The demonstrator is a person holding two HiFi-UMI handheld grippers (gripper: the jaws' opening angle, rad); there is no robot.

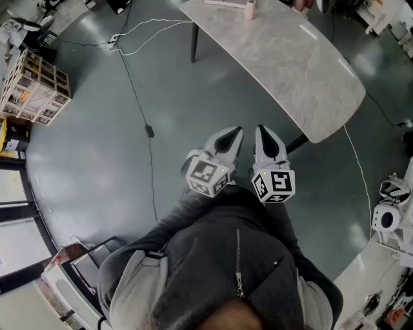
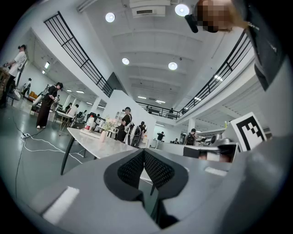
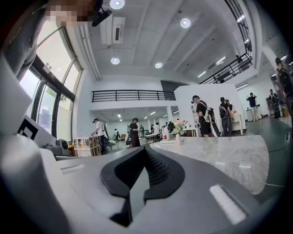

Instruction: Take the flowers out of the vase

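- The person stands on the grey floor (image 1: 97, 161), off the near end of the long marble-topped table (image 1: 303, 71), with both tools held level in front of the chest.
- The left gripper (image 1: 236, 131) has its jaws pressed together with nothing between them; its own view shows the two ribbed black pads meeting at the tip (image 2: 144, 151).
- The right gripper (image 1: 261, 129) is the same: jaws closed tight and empty, pads meeting (image 3: 145, 150).
- The two grippers sit side by side, close but not touching, and each carries its marker cube (image 1: 208, 174) at the back.
- The small pink vase (image 1: 250, 9) stands at the far end of the table, well apart from both grippers.
- From the grippers' level the vase (image 3: 178, 138) is upright, with the pale flowers (image 3: 178, 124) in it; the left gripper view shows the same vase (image 2: 102, 135) and blooms (image 2: 110, 123) far down the tabletop.
- A white cable (image 1: 155, 29) trails over the floor at the far left, and a wooden crate rack (image 1: 35, 87) stands at the left edge.
- Several people stand about beyond the table in the hall.
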